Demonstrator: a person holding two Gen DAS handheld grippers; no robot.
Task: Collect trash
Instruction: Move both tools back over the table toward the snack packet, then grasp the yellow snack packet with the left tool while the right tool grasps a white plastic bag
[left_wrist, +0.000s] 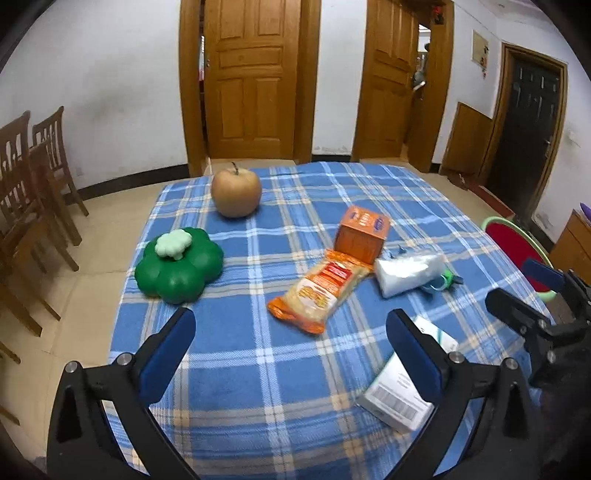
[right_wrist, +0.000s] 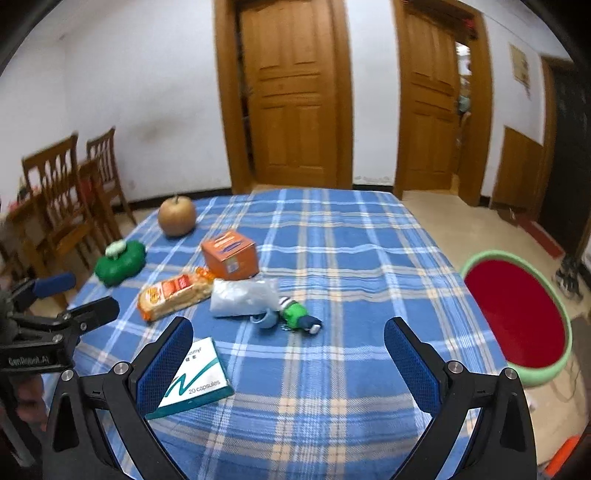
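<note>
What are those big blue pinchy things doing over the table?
A person holds two grabbing tools over a blue checked table. The left tool and the right tool are both open and hold nothing. Trash lies waiting: a snack packet, an orange box, a clear bag and a capsule box. Nothing is picked up yet.

Apple (left_wrist: 236, 192) behind broccoli toy (left_wrist: 179, 264), snack packet (left_wrist: 319, 291) before small box (left_wrist: 362, 233), on table (left_wrist: 258, 387)

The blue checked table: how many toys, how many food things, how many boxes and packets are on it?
Food: 1, apple
Toys: 2, green broccoli toy, small figure toy
Boxes: 2, orange box, capsule box
Packets: 2, snack packet, white plastic packet
Total: 7
</note>
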